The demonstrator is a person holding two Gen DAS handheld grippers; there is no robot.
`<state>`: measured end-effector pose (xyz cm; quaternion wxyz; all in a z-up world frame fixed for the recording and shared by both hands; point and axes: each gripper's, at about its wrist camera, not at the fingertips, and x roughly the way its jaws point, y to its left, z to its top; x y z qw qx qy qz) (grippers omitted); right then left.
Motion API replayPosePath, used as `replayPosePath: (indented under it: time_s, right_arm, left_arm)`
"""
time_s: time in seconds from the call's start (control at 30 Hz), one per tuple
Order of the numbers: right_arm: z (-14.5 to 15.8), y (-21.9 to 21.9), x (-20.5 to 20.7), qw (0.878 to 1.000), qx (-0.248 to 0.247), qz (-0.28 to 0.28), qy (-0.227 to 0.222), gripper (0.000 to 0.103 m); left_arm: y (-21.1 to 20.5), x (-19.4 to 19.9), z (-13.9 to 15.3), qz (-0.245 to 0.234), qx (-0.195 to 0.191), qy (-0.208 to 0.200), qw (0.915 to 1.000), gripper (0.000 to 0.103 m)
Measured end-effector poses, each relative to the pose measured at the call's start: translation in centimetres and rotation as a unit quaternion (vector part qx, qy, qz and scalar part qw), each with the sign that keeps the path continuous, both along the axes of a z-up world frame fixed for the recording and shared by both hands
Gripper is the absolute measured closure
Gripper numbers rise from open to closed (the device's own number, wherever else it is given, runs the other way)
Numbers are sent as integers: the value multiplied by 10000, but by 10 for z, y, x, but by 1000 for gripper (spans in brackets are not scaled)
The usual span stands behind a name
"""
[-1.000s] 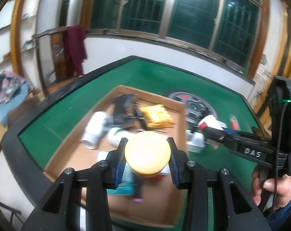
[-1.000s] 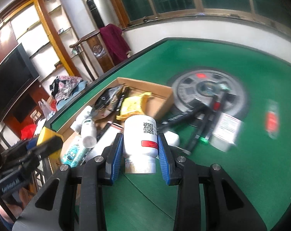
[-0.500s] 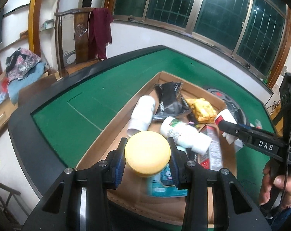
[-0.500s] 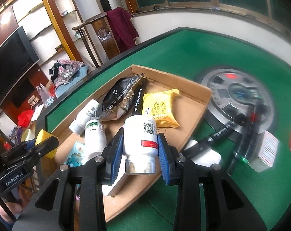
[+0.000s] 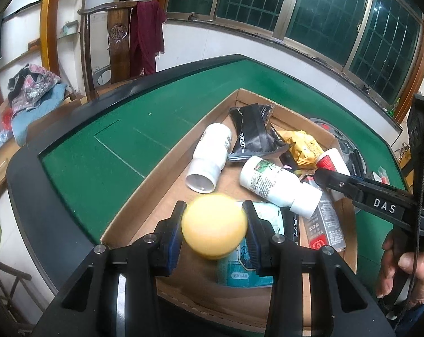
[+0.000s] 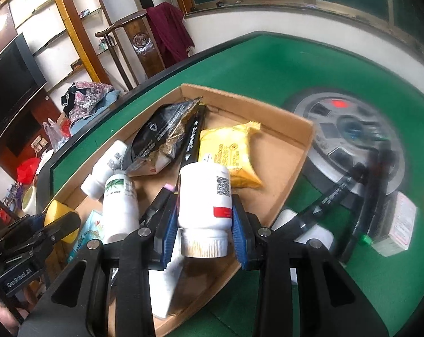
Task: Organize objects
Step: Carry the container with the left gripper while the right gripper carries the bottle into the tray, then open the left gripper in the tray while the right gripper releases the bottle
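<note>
My left gripper (image 5: 214,224) is shut on a round yellow object (image 5: 214,226), held above the near end of a shallow cardboard box (image 5: 133,207). My right gripper (image 6: 203,230) is shut on a white pill bottle (image 6: 204,196) with a red label, cap toward me, over the box's near right side (image 6: 301,157). In the left wrist view the right gripper (image 5: 324,174) holds that bottle (image 5: 331,160) over the box's right edge. The box holds white bottles (image 5: 209,156), a black pouch (image 5: 252,134) and a yellow packet (image 6: 228,151).
The box lies on a green felt table (image 5: 99,151) with a black rim. A round grey control panel (image 6: 349,129), black pens (image 6: 363,185) and a small white carton (image 6: 400,224) lie right of the box. A wooden chair (image 5: 119,42) with a red cloth stands beyond.
Both grippers have moved left over the box while keeping their loads. The right gripper with the pill bottle went from over the felt to above the box's inside.
</note>
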<state>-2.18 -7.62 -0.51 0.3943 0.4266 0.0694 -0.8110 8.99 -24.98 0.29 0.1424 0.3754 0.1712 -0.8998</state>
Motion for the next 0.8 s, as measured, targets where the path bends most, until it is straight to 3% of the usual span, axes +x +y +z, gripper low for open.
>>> replayPosePath:
  time_s: [0.13, 0.23, 0.53, 0.67, 0.8]
  right_arm:
    - [4, -2, 8, 9999, 5, 165, 26, 69]
    - [11, 1, 15, 9997, -19, 228, 110, 64]
    - [52, 70, 12, 9959, -900, -67, 111, 60]
    - [57, 117, -2, 9926, -1130, -434, -101, 56]
    - [48, 159, -13, 9905, -1137, -700, -336, 55]
  left_arm:
    - [0, 1, 2, 27, 51, -51, 10000, 65]
    - [1, 2, 4, 36, 38, -84, 10000, 54]
    - [18, 11, 30, -88, -80, 176, 9998, 53]
    - [42, 6, 42, -451, -115, 284, 9985, 53]
    - [76, -12, 49, -1058, 106, 293, 9939, 53]
